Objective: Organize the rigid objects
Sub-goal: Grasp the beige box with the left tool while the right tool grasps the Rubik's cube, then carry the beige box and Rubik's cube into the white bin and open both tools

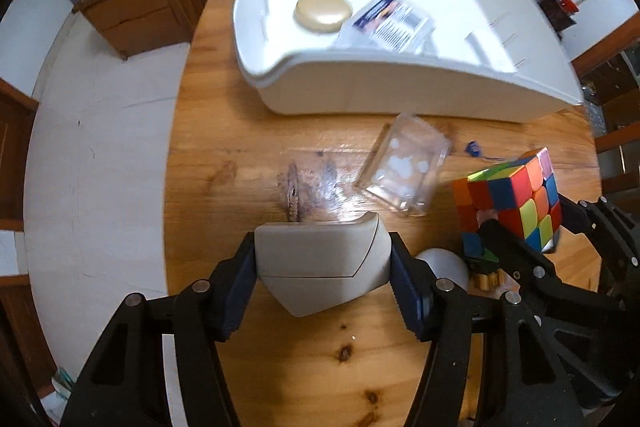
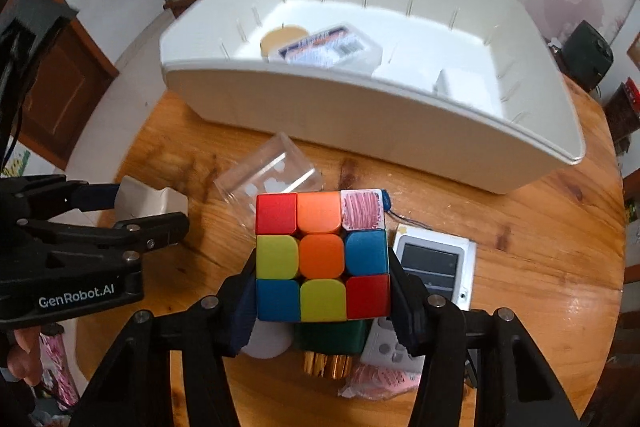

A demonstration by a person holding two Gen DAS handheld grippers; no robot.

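Left wrist view: a round wooden table (image 1: 248, 163) over pale floor is seen. The left gripper (image 1: 324, 267) is pointed steeply down, its blue pads clamped on a grey-white angular case (image 1: 320, 267). In the right wrist view, the right gripper (image 2: 322, 291) is closed on a colour cube (image 2: 322, 255). Beyond lie a clear box (image 2: 272, 179), then a white bin (image 2: 360, 123).

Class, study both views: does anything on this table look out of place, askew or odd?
Yes. The clear plastic box lies tipped on its side on the wooden table, in front of the white bin. One white sticker on the puzzle cube is scribbled over in pink.
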